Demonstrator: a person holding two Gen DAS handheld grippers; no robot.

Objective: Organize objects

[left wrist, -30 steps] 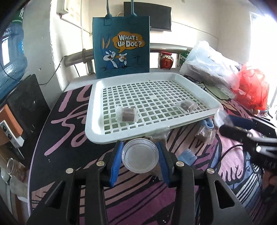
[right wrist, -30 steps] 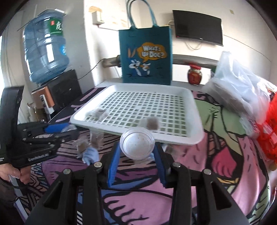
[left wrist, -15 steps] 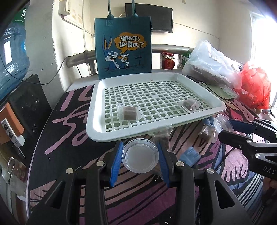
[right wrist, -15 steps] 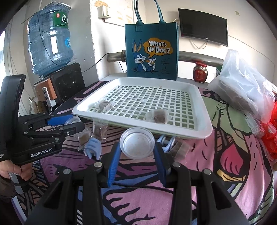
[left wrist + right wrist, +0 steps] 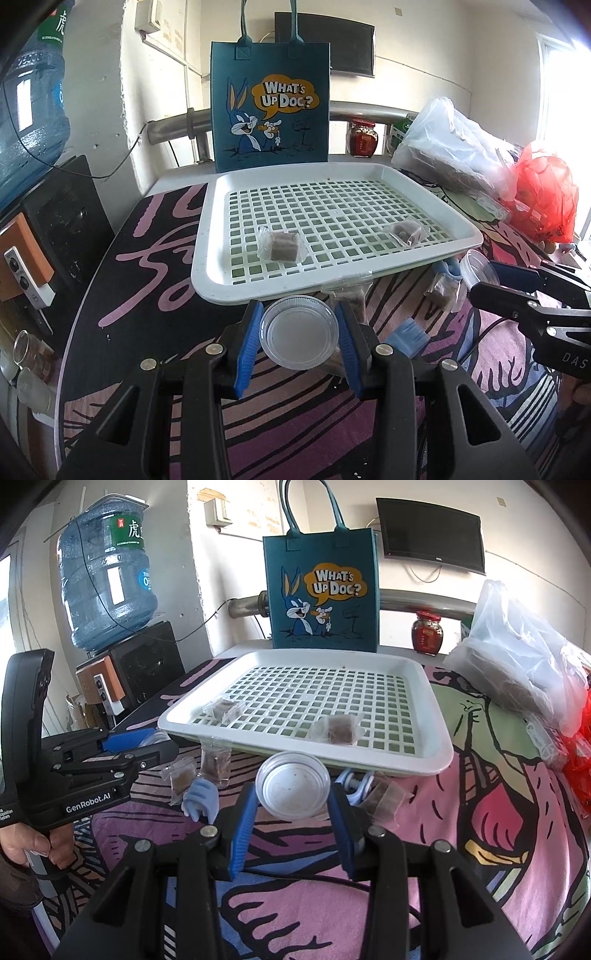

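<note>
My left gripper [image 5: 299,338] is shut on a clear round plastic lid [image 5: 299,338], held above the table just in front of the white perforated tray [image 5: 221,291]. My right gripper [image 5: 293,791] is shut on a clear round plastic cup [image 5: 293,791], also just in front of the tray [image 5: 439,755]. Two wrapped brown snack packets [image 5: 281,246] [image 5: 405,232] lie in the tray. More packets [image 5: 216,764] [image 5: 384,797] and small blue plastic pieces [image 5: 199,799] lie on the patterned cloth in front of it. Each gripper shows in the other's view: the right one [image 5: 480,275], the left one [image 5: 155,742].
A blue "What's Up Doc?" tote bag [image 5: 269,107] stands behind the tray. A red jar [image 5: 364,138], a clear plastic bag [image 5: 454,151] and a red bag [image 5: 543,195] sit at the right. A water bottle [image 5: 107,576] and a black speaker [image 5: 144,668] stand left of the table.
Both grippers have drawn back from the tray and risen a little, each still holding its piece. More of the packets on the cloth show now.
</note>
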